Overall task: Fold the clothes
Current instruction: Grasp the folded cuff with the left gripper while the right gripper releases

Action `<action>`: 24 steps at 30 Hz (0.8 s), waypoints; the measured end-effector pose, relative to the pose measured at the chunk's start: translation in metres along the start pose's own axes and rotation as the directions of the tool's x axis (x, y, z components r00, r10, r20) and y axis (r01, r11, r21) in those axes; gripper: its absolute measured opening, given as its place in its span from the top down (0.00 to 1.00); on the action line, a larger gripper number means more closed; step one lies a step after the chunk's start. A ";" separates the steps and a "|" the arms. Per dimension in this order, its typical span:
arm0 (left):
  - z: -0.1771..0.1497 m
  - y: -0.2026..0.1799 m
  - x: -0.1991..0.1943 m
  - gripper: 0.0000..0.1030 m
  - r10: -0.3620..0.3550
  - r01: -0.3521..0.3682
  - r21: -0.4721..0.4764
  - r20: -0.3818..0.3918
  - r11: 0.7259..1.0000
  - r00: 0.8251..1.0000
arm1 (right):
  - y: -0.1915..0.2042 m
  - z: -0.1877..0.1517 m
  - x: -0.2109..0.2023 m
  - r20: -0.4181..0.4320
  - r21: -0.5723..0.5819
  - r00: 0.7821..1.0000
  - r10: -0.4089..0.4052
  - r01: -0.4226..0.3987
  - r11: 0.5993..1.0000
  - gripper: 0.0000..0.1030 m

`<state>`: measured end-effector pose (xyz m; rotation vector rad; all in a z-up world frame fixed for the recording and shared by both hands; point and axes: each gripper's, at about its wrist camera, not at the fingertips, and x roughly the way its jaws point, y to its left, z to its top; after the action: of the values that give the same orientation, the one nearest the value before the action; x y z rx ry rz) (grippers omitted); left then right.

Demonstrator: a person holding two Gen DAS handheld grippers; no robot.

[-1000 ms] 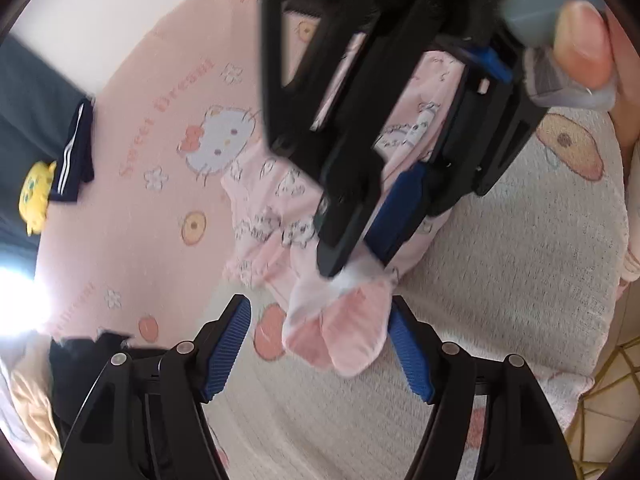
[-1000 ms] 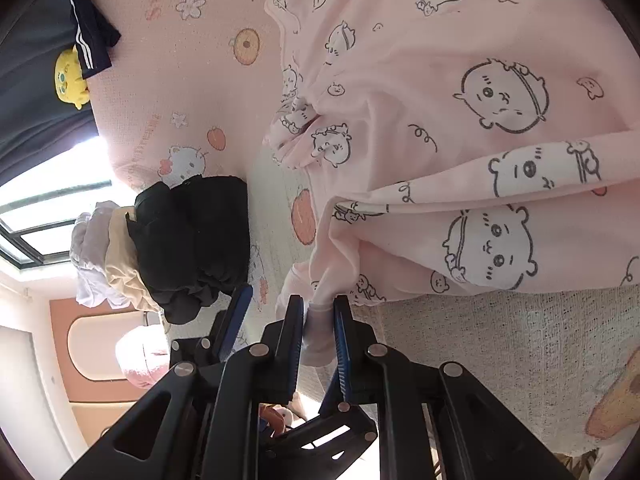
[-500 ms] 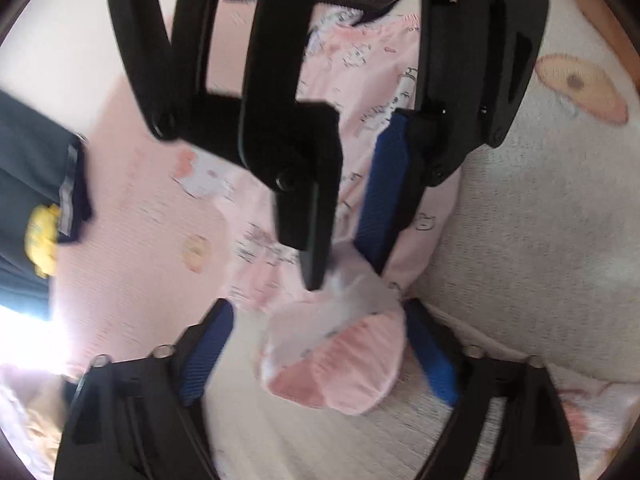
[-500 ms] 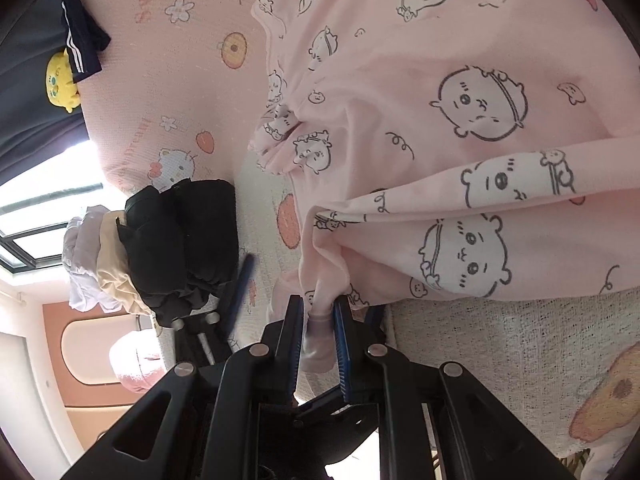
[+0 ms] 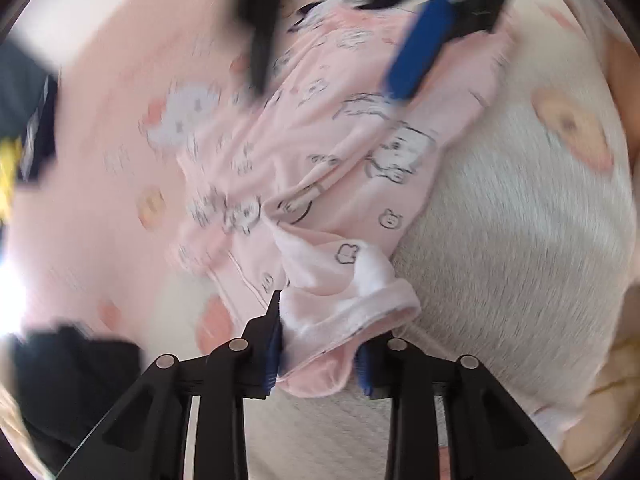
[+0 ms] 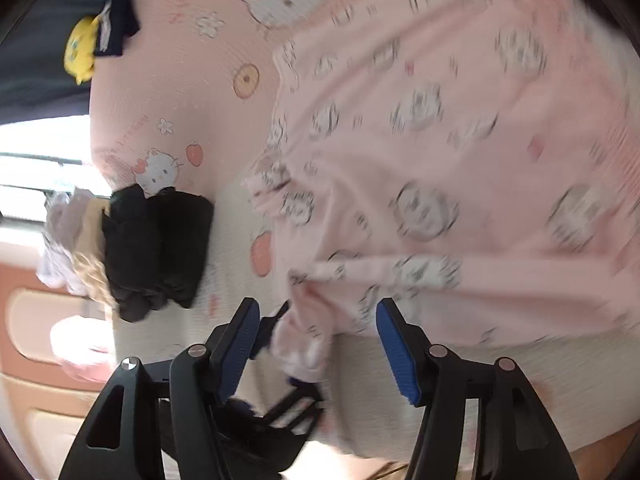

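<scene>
Closing its fingers on the cuff of the pink pyjama top on the bed, the left gripper takes over as the right gripper, previously clamped there, opens and releases it.

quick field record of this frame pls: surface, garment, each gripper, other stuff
surface: pink cartoon-print blanket over a bed
garment: pink bear-print top, spread out, partly creased
cuff: sleeve cuff between the left fingers
left gripper: closing, fingers pressing the cuff
right gripper: opening, fingers clear of the cuff, which hangs between them
other: black folded clothes beside a pale pile; yellow plush at the blanket's edge
blur: both views smeared by motion
</scene>
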<state>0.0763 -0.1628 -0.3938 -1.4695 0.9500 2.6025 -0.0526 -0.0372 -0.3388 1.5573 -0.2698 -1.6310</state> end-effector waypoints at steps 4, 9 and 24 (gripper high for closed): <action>-0.003 0.033 0.006 0.74 -0.182 0.163 -0.265 -0.048 0.950 0.982 | 0.008 -0.006 -0.031 0.116 -0.278 0.973 -0.202 0.226 0.934 0.32; 0.002 0.035 0.006 0.74 -0.245 0.196 -0.424 -0.065 0.884 0.967 | 0.001 -0.039 -0.043 0.197 -0.532 0.905 -0.377 0.421 0.735 0.32; -0.011 0.038 -0.001 0.74 -0.268 0.179 -0.532 -0.095 0.828 0.959 | -0.046 -0.011 -0.081 0.201 -0.512 0.858 -0.473 0.504 0.696 0.32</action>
<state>0.0748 -0.1993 -0.3785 -1.7910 0.0336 2.7049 -0.0720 0.0509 -0.3137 1.1767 0.6120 -1.9282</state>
